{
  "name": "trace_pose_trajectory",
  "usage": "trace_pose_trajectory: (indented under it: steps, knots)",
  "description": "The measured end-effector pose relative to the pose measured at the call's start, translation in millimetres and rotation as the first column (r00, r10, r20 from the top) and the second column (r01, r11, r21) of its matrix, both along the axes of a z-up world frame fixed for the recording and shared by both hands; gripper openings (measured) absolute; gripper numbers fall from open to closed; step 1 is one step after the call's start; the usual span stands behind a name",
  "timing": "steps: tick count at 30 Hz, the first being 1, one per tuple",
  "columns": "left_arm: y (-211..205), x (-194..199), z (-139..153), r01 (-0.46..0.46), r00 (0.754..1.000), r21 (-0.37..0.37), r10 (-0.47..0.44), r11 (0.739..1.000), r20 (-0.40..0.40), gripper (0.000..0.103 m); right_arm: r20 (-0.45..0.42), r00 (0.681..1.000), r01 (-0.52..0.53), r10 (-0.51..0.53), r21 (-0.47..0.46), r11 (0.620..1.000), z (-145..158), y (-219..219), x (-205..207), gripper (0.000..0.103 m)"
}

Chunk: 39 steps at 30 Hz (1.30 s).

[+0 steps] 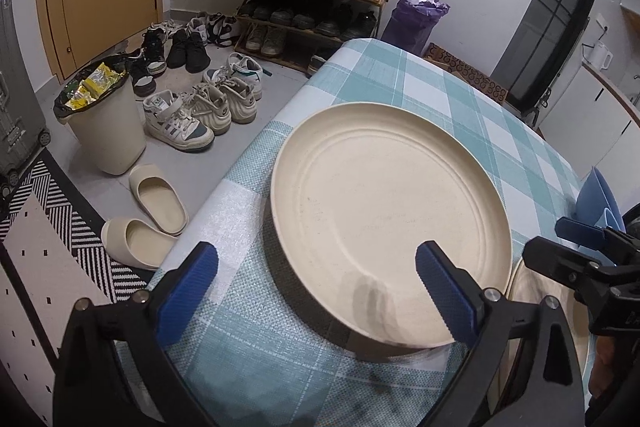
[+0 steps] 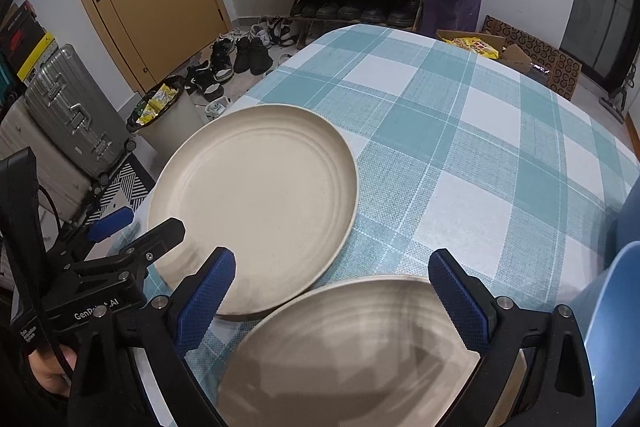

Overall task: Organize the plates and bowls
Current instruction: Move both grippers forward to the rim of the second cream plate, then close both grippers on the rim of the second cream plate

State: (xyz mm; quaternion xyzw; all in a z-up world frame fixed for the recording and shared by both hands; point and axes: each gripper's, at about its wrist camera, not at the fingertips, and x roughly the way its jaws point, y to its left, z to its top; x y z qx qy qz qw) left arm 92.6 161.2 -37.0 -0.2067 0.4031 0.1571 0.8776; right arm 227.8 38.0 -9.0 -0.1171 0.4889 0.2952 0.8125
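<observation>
Both grippers tilt steeply down toward a table under a teal and white checked cloth [image 2: 460, 131]. The left gripper [image 1: 316, 291] hangs over the table's near left corner with its blue pads wide apart and nothing pressed between them: one pad [image 1: 188, 291] sits over bare cloth, the other over the near rim of a cream plate [image 1: 392, 219], though whether it touches the plate cannot be told. That plate lies flat near the table's left edge. The right gripper [image 2: 332, 303] also stands with its fingers spread, poised above a second cream plate [image 2: 348, 347], which lies just beside the first at the near edge; its surface is smeared by blur and shadow, and its lower part is cut off by the gripper body, so contact cannot be judged. A person's fingers [image 2: 52, 375] show dimly behind the left gripper's handle. A blue object [image 1: 600, 195] at the right is only partly in view and hard to identify
</observation>
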Motion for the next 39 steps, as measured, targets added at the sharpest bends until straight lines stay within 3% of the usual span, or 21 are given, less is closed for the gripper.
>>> trace_pose_trajectory:
  steps: [5, 21, 23, 32, 37, 39]
  knots:
    - [0, 2, -4, 0.014, 1.000, -0.008, -0.014, 1.000, -0.013, 0.090, -0.017, 1.000, -0.014, 0.013, -0.025, 1.000, -8, 7, 6, 0.083]
    - [2, 4, -11, 0.022, 0.999, -0.019, -0.023, 1.000, -0.026, 0.077, -0.055, 0.998, -0.032, 0.029, -0.065, 0.997, -33, 27, 15, 0.074]
    - [2, 4, -11, 0.024, 0.999, -0.016, -0.024, 1.000, -0.024, 0.073, -0.058, 0.998, -0.037, 0.033, -0.067, 0.997, -35, 28, 16, 0.065]
    - [3, 3, -11, 0.013, 1.000, -0.006, -0.013, 1.000, -0.021, 0.065, -0.060, 0.997, -0.045, 0.041, -0.076, 0.996, -37, 31, 17, 0.053]
    - [4, 2, -11, -0.003, 1.000, 0.006, 0.003, 1.000, -0.023, 0.053, -0.058, 0.998, -0.044, 0.039, -0.082, 0.996, -37, 31, 17, 0.045]
    - [5, 1, -11, -0.009, 1.000, 0.013, 0.009, 1.000, -0.025, 0.044, -0.056, 0.998, -0.045, 0.041, -0.086, 0.995, -38, 31, 17, 0.040]
